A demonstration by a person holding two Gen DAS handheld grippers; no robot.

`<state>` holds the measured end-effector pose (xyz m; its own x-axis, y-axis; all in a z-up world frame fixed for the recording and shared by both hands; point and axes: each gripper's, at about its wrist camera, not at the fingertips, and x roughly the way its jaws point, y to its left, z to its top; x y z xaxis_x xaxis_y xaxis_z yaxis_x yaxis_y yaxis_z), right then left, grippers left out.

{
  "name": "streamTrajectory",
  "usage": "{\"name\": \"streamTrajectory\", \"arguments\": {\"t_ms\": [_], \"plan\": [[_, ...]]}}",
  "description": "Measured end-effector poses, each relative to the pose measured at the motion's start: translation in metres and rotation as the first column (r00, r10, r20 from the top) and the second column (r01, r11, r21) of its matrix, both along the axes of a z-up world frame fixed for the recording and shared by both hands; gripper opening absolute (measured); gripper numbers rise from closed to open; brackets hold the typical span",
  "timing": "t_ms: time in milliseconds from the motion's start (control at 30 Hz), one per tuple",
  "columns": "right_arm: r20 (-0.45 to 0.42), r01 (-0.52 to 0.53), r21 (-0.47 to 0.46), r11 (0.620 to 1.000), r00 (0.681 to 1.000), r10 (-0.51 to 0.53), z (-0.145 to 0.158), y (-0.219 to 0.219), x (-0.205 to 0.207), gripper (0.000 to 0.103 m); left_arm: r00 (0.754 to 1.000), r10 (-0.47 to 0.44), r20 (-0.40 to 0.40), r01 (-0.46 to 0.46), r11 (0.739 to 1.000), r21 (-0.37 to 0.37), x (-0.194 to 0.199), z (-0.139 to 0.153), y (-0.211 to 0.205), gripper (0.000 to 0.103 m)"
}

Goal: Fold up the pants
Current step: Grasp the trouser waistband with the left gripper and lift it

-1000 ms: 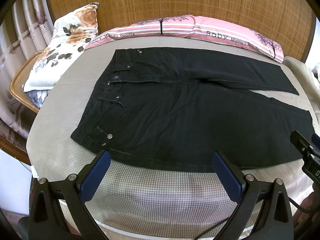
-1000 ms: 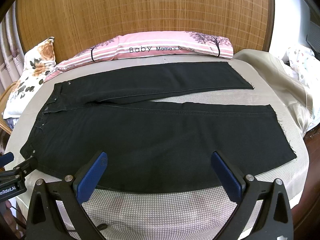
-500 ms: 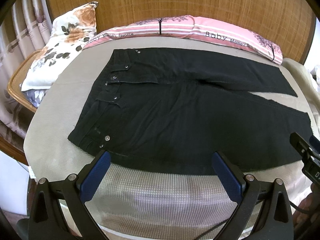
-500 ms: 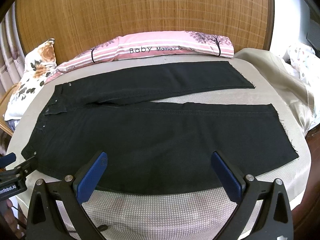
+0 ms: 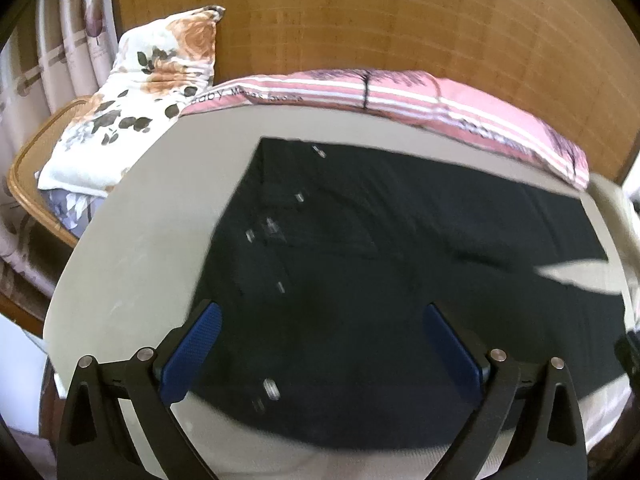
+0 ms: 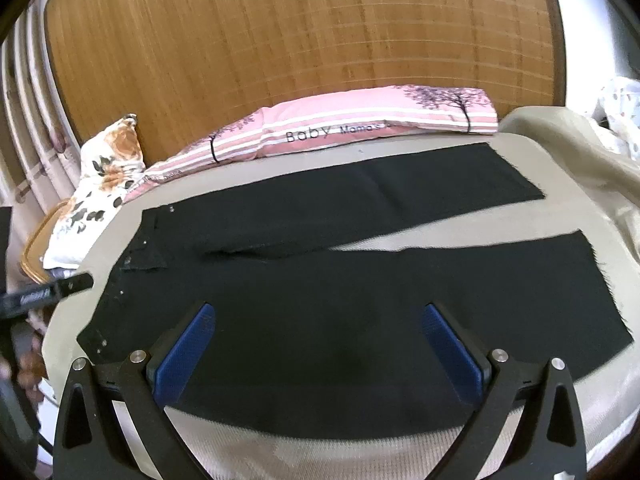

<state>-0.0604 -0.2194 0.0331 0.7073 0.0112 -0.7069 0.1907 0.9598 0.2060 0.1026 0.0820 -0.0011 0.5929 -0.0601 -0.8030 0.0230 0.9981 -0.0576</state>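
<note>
In the left wrist view, the black pants (image 5: 400, 280) are lying spread flat on the beige bed cover (image 5: 140, 248), waistband toward the left, legs running off to the right. The left gripper (image 5: 316, 348) is hovering over the near waist area with its blue pads (image 5: 192, 350) standing wide apart, and nothing is sitting between them. The picture is blurring, so whether the pads are touching the cloth cannot be told. A floral pillow (image 5: 132, 100) and a pink striped pillow (image 5: 400, 92) are lying beyond the pants, against the bamboo headboard.

In the right wrist view, the same pants (image 6: 360, 320) are showing both legs laid out side by side with a wedge of bed cover (image 6: 440, 236) between them — no fold is made yet. The right gripper (image 6: 318, 350) is hanging over the near leg, jaws fully spread and gripping nothing. The other tool (image 6: 48, 292) is peeking in at the left edge.

Judging from this, the task is only beginning — every fold, starting likely with bringing one leg onto the other, is still waiting to be done.
</note>
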Motion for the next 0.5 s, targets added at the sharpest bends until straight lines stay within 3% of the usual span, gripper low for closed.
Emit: {"name": "streamTrajectory", "arguments": {"t_ms": [167, 267, 400, 500], "plan": [[-0.016, -0.052, 0.035, 0.998, 0.998, 0.053, -0.001, 0.003, 0.038, 0.103, 1.0, -0.013, -0.02, 0.011, 0.997, -0.073, 0.069, -0.007, 0.035, 0.081], [-0.043, -0.079, 0.082, 0.994, 0.996, 0.083, -0.003, 0.006, 0.066, 0.103, 0.997, -0.019, -0.075, 0.004, 0.982, -0.187, 0.115, -0.022, 0.057, 0.072], [-0.074, -0.088, 0.14, 0.986, 0.992, 0.099, -0.013, 0.009, 0.098, 0.103, 0.985, -0.018, -0.174, -0.049, 0.926, -0.373, 0.172, -0.054, 0.089, 0.055], [-0.12, -0.091, 0.135, 0.987, 0.987, 0.107, -0.027, 0.015, 0.117, 0.103, 0.975, -0.023, -0.221, -0.081, 0.89, -0.449, 0.202, -0.076, 0.105, 0.046]]}}
